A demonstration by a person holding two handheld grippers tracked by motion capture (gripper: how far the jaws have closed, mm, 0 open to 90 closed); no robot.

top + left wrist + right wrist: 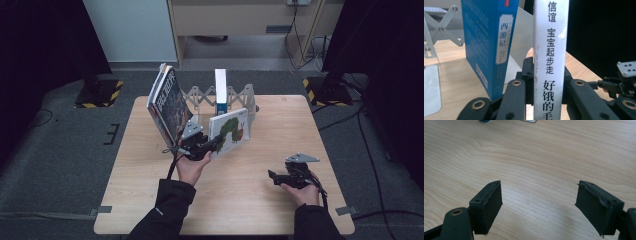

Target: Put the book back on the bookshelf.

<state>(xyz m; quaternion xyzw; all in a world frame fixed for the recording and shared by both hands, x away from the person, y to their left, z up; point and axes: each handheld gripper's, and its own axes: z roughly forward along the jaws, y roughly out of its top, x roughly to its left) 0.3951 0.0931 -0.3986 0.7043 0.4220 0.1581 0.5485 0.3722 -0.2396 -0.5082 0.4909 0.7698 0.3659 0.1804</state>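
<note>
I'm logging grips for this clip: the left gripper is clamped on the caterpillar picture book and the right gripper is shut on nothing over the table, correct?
Not quite: the right gripper is open, its jaws spread wide over bare table, as the right gripper view shows. The left gripper is indeed clamped on the caterpillar picture book.

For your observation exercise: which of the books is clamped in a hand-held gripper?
The caterpillar book, gripped by the left hand-held gripper; the others stand free.

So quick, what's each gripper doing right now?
Left gripper: shut on the caterpillar book, fingers either side of its spine.
Right gripper: open, holding nothing.
</note>
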